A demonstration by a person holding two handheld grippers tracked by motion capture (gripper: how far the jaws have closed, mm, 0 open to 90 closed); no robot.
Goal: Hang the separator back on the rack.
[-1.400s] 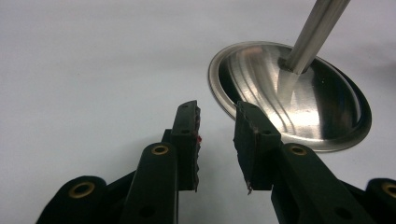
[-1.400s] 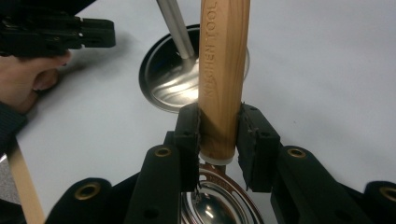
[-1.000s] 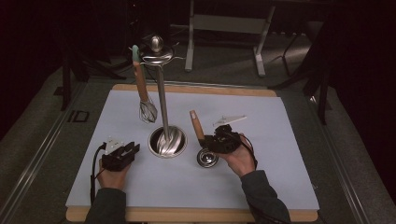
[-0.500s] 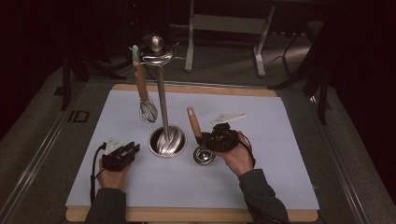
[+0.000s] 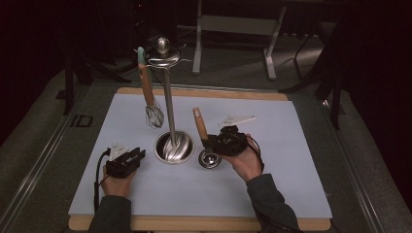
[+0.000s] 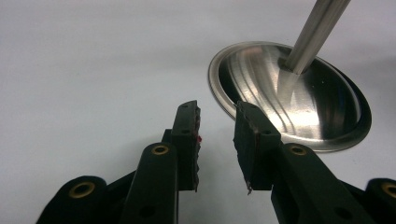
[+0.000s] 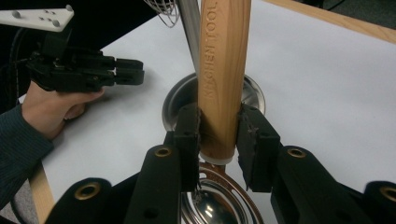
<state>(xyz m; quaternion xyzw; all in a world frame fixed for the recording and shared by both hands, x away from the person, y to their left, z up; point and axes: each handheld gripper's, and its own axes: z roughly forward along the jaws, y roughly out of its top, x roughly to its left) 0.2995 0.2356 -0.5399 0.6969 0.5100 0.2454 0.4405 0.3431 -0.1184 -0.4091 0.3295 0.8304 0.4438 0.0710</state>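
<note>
My right gripper (image 5: 210, 141) is shut on the lower end of a wooden handle (image 5: 199, 124) stamped "KITCHEN TOOL" (image 7: 223, 65). The utensil stands nearly upright, its round metal head (image 5: 210, 158) down at the mat, and in the right gripper view that head (image 7: 219, 203) shows below the jaws. Just to its left stands a steel utensil stand, with a round dished base (image 5: 174, 147) and a pole up to a hook ring (image 5: 163, 56). A wooden-handled whisk (image 5: 148, 92) hangs from the ring. My left gripper (image 5: 138, 155) rests on the mat left of the base, open and with nothing in it (image 6: 217, 123), pointing at the base (image 6: 299, 98).
A pale mat (image 5: 282, 160) covers a wooden board whose edge (image 5: 204, 91) shows at the back. The other hand and its gripper (image 7: 84, 70) appear at the left of the right gripper view. Dark floor and metal frame legs (image 5: 233, 29) lie beyond the board.
My right gripper has shifted slightly left with the utensil, closer to the stand's base. The left gripper has stayed where it was.
</note>
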